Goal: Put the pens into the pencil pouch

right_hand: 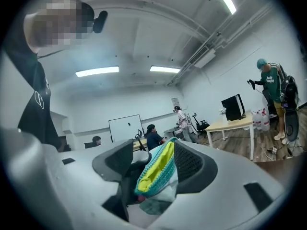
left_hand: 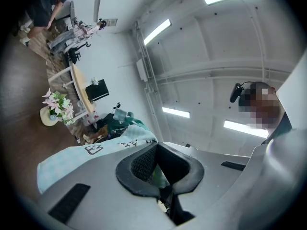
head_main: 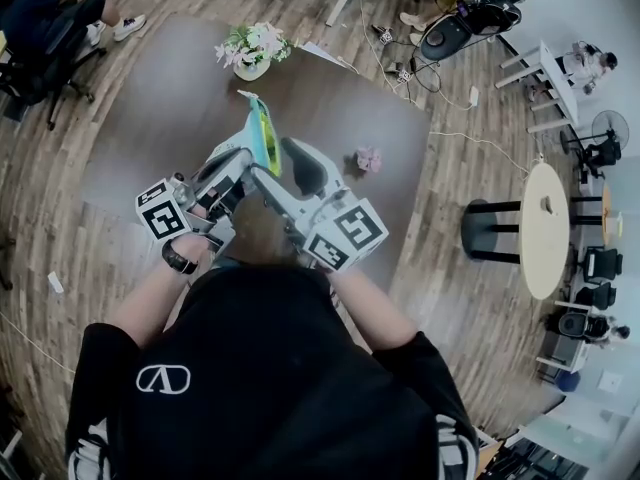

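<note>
A light blue pencil pouch (head_main: pixel 262 133) with a teal and yellow rim hangs above the brown table (head_main: pixel 150 128), between my two grippers. My left gripper (head_main: pixel 238 164) is shut on the pouch's pale checked fabric (left_hand: pixel 81 157), a fold of which is pinched between its pads (left_hand: pixel 139 166). My right gripper (head_main: pixel 298 168) stands open. The pouch's yellow-lined edge (right_hand: pixel 154 172) lies between its jaws, leaning on the right-hand pad (right_hand: pixel 192 164) and clear of the other. No pen shows plainly in any view.
A pot of flowers (head_main: pixel 250 50) stands at the table's far edge. A small pink object (head_main: pixel 369 158) lies on its right side. A black stool (head_main: pixel 490 230) and a round table (head_main: pixel 545 230) stand to the right, and a person (head_main: pixel 50 13) sits far left.
</note>
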`<state>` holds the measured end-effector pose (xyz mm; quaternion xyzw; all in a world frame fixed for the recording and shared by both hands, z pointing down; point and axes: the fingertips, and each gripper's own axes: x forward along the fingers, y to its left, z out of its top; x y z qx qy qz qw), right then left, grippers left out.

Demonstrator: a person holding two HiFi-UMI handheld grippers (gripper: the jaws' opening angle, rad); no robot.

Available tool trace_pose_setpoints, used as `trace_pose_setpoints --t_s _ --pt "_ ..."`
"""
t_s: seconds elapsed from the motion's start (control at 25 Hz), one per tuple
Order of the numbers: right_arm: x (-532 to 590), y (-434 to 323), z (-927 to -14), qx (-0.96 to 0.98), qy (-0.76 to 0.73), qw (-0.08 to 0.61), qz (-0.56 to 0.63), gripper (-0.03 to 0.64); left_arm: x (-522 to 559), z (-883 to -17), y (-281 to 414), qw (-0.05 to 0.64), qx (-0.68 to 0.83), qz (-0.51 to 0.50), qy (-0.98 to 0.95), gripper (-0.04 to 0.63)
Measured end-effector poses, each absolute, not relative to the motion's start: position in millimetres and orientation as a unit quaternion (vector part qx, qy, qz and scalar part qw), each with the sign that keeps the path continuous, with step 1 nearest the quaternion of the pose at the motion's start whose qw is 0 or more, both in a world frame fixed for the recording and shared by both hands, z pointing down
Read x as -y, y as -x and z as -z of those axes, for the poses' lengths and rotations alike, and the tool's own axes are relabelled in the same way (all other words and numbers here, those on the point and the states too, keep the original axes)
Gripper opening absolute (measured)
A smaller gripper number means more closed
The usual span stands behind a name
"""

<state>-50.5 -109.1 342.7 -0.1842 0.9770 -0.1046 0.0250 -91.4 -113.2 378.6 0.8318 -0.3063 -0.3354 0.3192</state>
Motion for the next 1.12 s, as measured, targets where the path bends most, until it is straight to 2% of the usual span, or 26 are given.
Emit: trace_pose_setpoints --t_s 0.2,0.32,0.48,0.64,0.84,1.12 --pt "140.8 24.9 -337.8 -0.963 0.249 0.03 0.094 0.249 112.7 -386.4 98.8 0.32 0.324 0.334 -0.825 0.005" --pt "177.0 14.1 -359.7 -0.949 0.296 0.002 0.105 0.238 107.5 -397.2 109.9 0.322 0.337 0.333 -0.82 0.005" --pt "220.9 15.7 -425.0 -0.926 0.342 -0.077 0.141 0.215 97.2 -410.0 124.6 0.328 0.354 0.341 -0.807 0.005" --pt "244.2 31.2 -524.5 -0.899 0.344 -0.187 0.197 0.212 86.9 -421.3 133.9 0.333 0.368 0.346 -0.796 0.005" --pt "239.4 48.5 -645.0 -0.849 0.322 -0.316 0.274 0.187 75.5 -432.9 143.0 0.337 0.385 0.352 -0.784 0.005" --pt "210.4 51.3 -768.1 -0.76 0.284 -0.455 0.368 0.178 63.7 -448.2 161.3 0.339 0.416 0.361 -0.763 0.005"
